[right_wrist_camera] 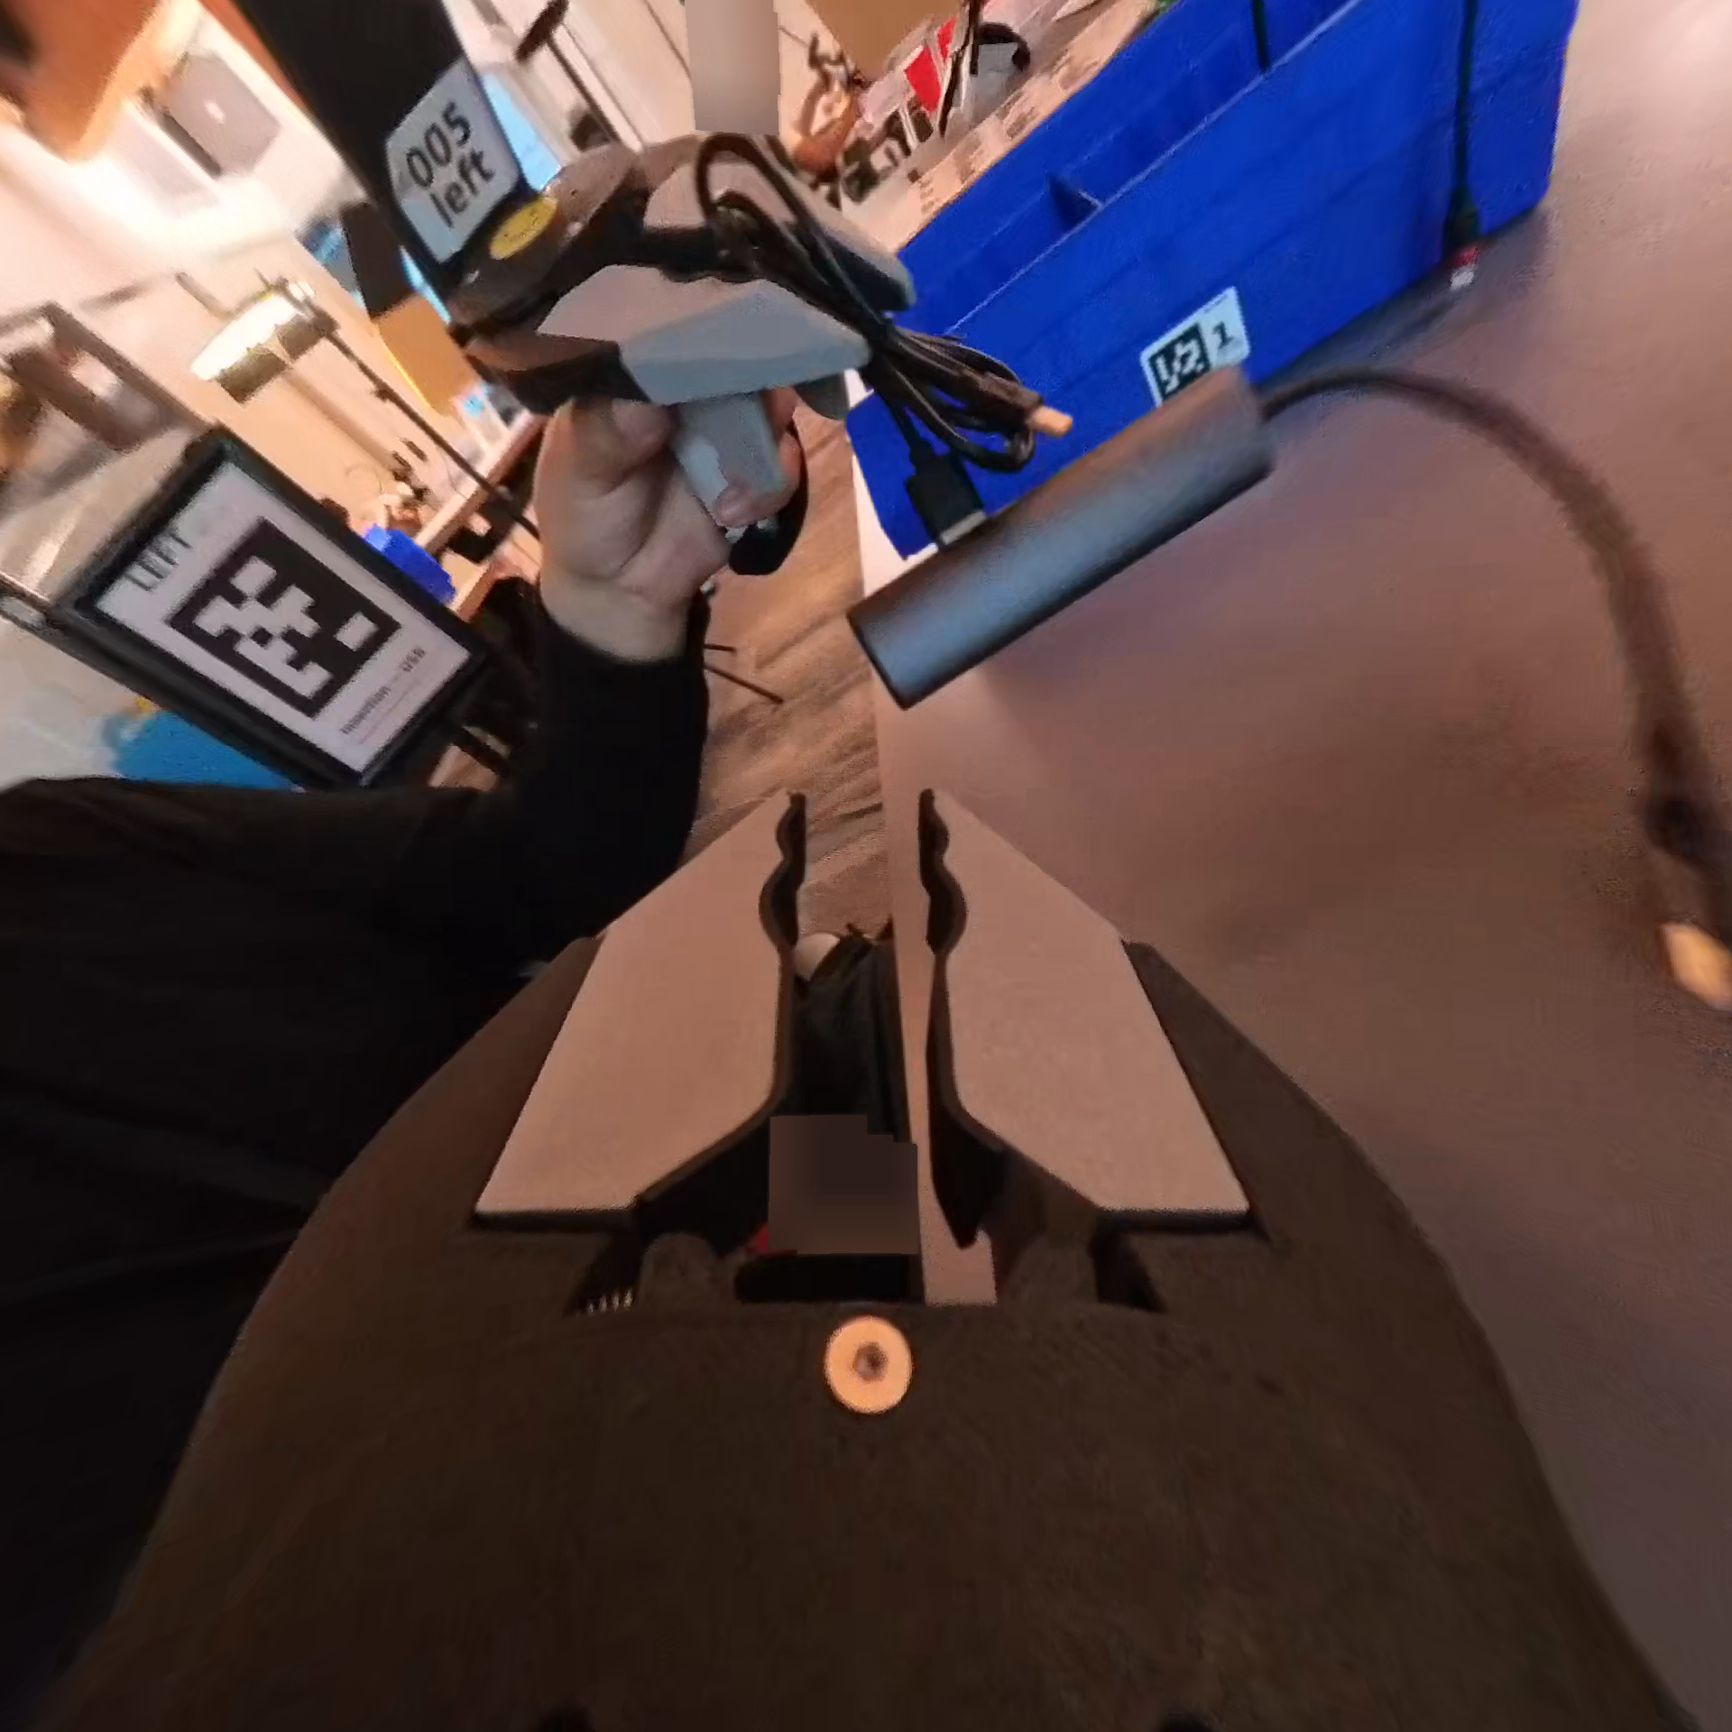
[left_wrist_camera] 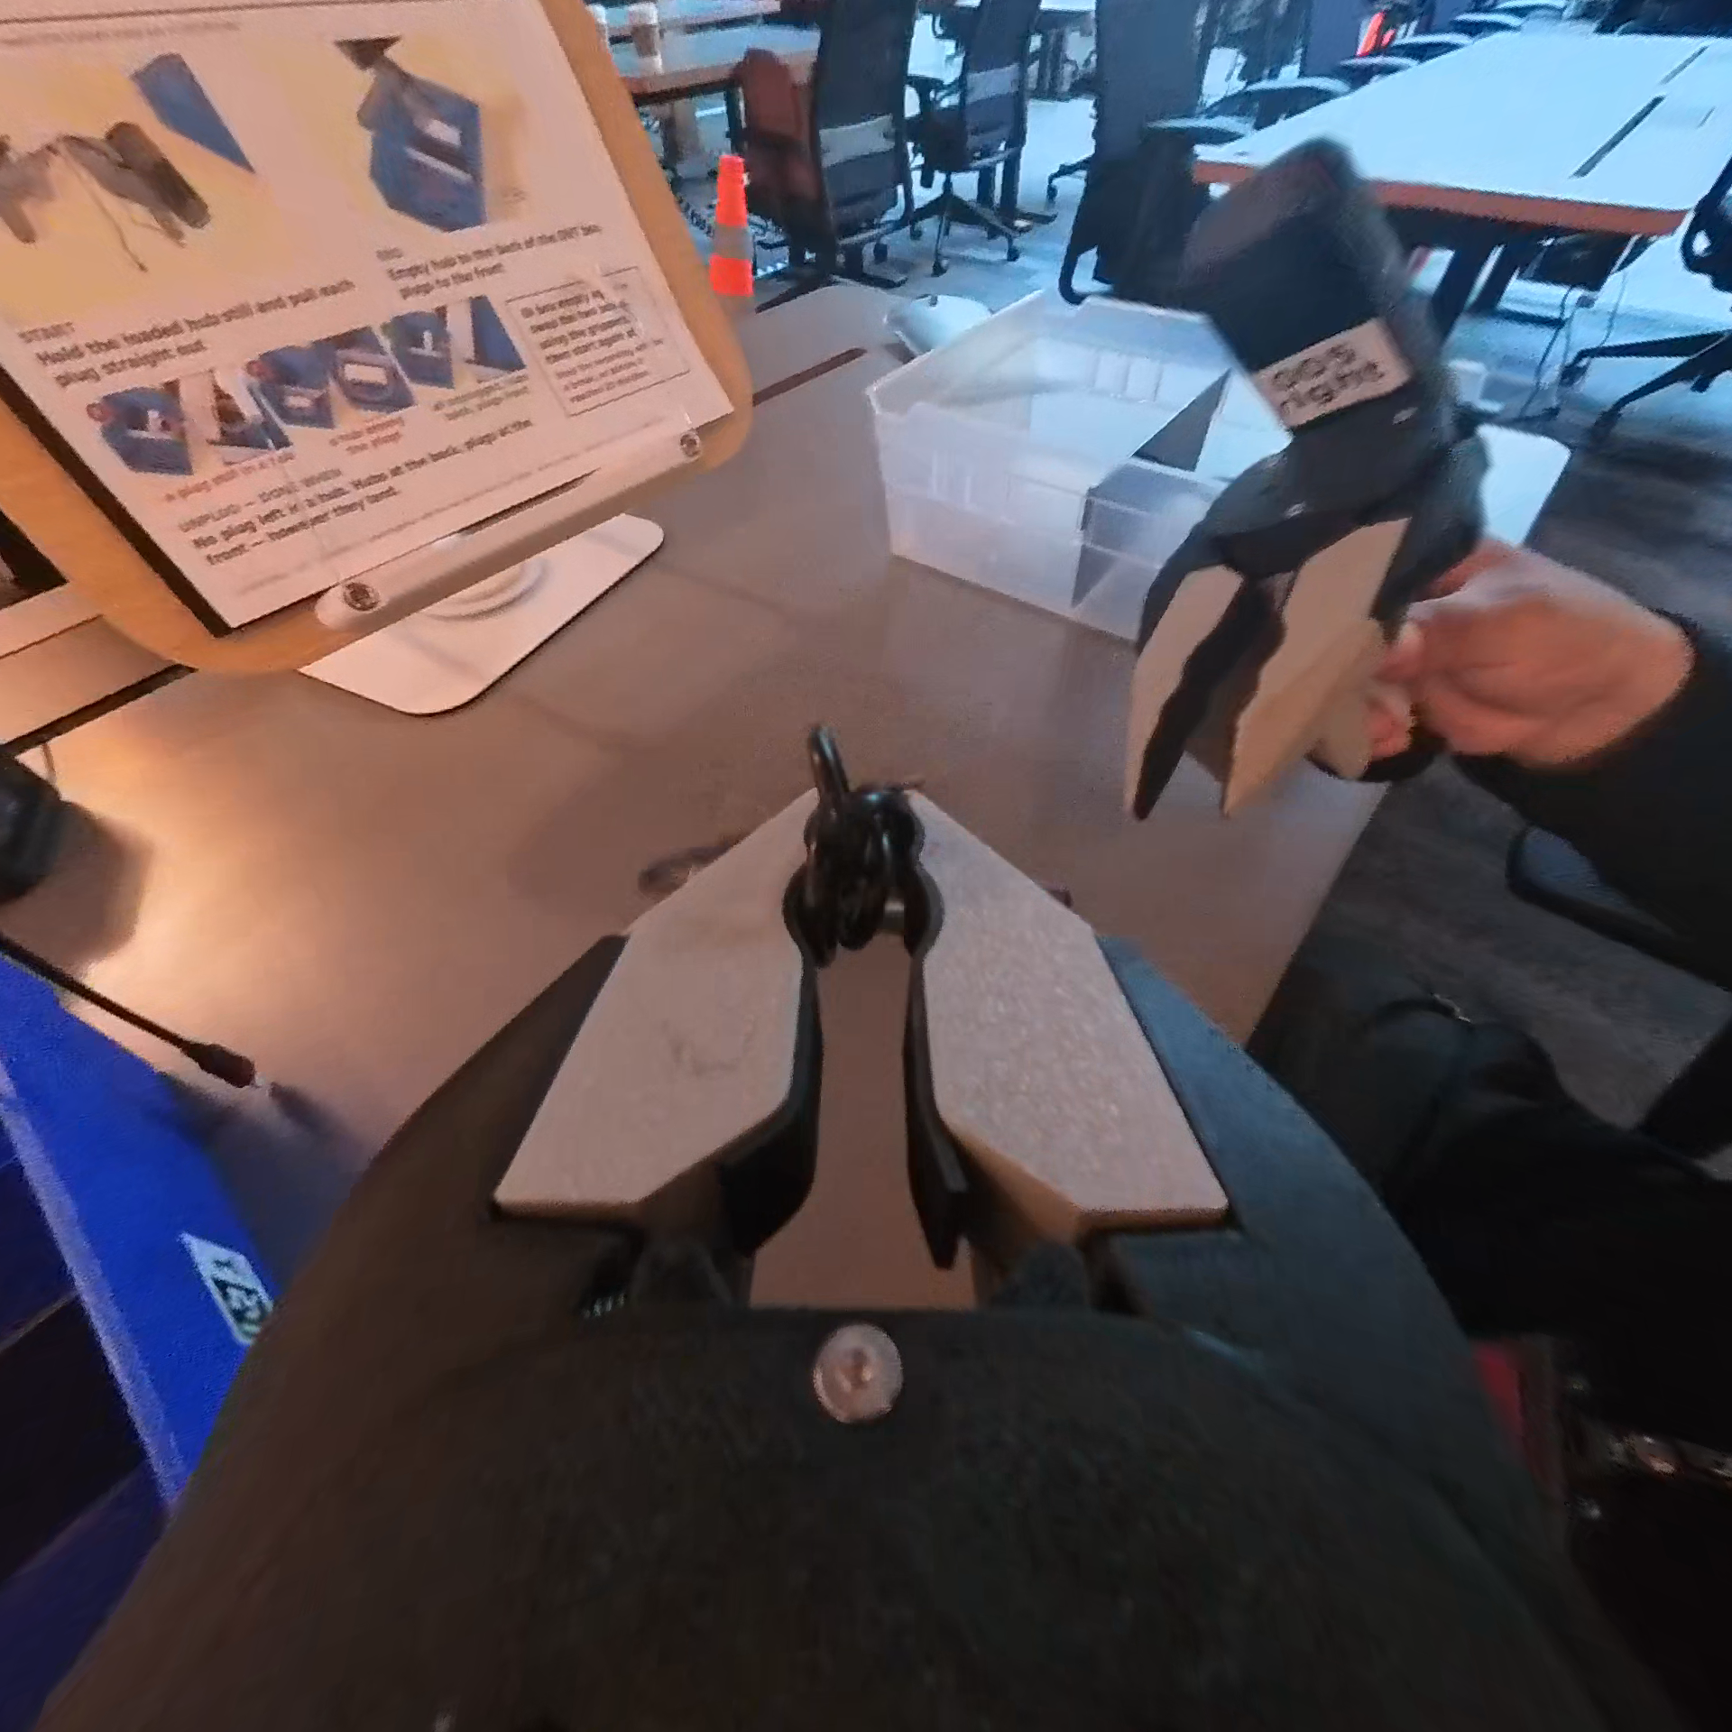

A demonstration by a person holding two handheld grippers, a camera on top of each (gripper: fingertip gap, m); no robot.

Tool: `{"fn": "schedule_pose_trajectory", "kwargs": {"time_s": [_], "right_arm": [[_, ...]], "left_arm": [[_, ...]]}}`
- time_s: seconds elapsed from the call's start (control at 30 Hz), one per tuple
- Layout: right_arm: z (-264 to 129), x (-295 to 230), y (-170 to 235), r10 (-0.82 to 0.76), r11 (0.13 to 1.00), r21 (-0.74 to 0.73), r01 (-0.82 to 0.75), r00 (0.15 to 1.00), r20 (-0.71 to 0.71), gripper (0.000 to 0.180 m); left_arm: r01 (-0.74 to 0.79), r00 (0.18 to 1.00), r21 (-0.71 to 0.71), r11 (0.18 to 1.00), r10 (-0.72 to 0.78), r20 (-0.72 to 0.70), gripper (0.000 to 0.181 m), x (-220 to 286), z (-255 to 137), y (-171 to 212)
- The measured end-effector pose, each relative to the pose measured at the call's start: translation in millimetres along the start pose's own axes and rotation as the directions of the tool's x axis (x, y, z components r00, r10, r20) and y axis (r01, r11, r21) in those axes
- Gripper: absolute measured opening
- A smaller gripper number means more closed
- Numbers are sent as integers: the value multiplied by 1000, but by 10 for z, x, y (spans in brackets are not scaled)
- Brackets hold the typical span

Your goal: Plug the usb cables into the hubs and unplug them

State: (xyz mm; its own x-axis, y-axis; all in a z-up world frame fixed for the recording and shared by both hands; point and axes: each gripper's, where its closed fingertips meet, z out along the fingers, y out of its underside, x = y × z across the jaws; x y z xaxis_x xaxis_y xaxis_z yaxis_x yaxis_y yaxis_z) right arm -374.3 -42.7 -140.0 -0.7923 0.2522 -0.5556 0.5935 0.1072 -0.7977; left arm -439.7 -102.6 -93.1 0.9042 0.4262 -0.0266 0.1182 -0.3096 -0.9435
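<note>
A bundled black usb cable (right_wrist_camera: 900, 375) is being gripped by the closed left gripper (left_wrist_camera: 862, 843), raised above the table (left_wrist_camera: 469, 843) near the blue bin (right_wrist_camera: 1172, 234). The grey hub (right_wrist_camera: 1059, 534) is lying on the table, apart. The right gripper (right_wrist_camera: 858, 825) is being held slightly parted, empty. Dangling loops could be snagged, misaligning the plug.

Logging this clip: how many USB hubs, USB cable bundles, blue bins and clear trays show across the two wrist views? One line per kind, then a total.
USB hubs: 1, the grey hub lying on the table.
USB cable bundles: 1, the black cable bundle held in the left gripper.
Blue bins: 1, the blue bin.
Clear trays: 1, the clear tray.
Total: 4
</note>
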Motion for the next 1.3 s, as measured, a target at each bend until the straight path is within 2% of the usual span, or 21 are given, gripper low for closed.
{"fn": "schedule_pose_trajectory", "kwargs": {"time_s": [0.17, 0.27, 0.33, 0.47, 0.5, 0.53, 0.57, 0.6, 0.73, 0.87, 1.07, 1.17, 1.23, 1.3], "right_arm": [[96, -51, -38, -143, 990, -17, 142, 985, -95, 32], [169, 7, -94, -271, 962, -41, 269, 931, -243, 46], [194, 111, -106, -398, 916, -116, 384, 833, -384, 54], [76, 417, -160, -604, 776, -358, 518, 450, -658, 58], [77, 439, -142, -622, 761, -395, 515, 404, -671, 50], [106, 440, -103, -632, 756, -416, 505, 399, -664, 34], [137, 427, -76, -635, 756, -420, 501, 409, -655, 19], [147, 417, -73, -637, 755, -418, 506, 411, -653, 14], [48, 386, -149, -640, 743, -402, 535, 392, -661, 13], [-148, 297, -309, -534, 810, -227, 541, 519, -667, 13], [-541, -18, -605, -392, 839, 98, 536, 719, -574, 14], [-664, -143, -700, -315, 841, 250, 480, 810, -495, 14], [-656, -153, -685, -287, 856, 280, 434, 850, -441, 13], [-615, -150, -655, -302, 858, 273, 436, 857, -418, 14]], "left_arm": [[32, 999, 3, 999, -32, -42, 9, 65, 86, 10], [34, 998, -5, 999, -34, -43, 9, 136, 158, 12], [37, 998, -4, 999, -37, -54, 9, 201, 185, -9], [37, 994, -2, 999, -37, -101, 9, 387, 227, -56], [30, 994, 2, 1000, -30, -107, 9, 426, 237, -69], [25, 993, 4, 1000, -25, -114, 9, 464, 245, -81], [23, 992, 5, 1000, -22, -123, 9, 499, 252, -93], [24, 992, 12, 1000, -22, -127, 10, 523, 253, -109], [24, 988, 30, 999, -19, -152, 14, 572, 219, -150], [25, 976, -69, 997, -39, -216, 49, 599, 186, 12], [-7, 945, -126, 992, -35, -326, 42, 804, 307, 178], [-45, 966, -111, 993, 15, -259, 33, 750, 413, 174], [-77, 984, -60, 995, 67, -163, 34, 652, 437, 73], [-139, 988, -32, 990, 137, -66, 41, 563, 411, -10]]}}
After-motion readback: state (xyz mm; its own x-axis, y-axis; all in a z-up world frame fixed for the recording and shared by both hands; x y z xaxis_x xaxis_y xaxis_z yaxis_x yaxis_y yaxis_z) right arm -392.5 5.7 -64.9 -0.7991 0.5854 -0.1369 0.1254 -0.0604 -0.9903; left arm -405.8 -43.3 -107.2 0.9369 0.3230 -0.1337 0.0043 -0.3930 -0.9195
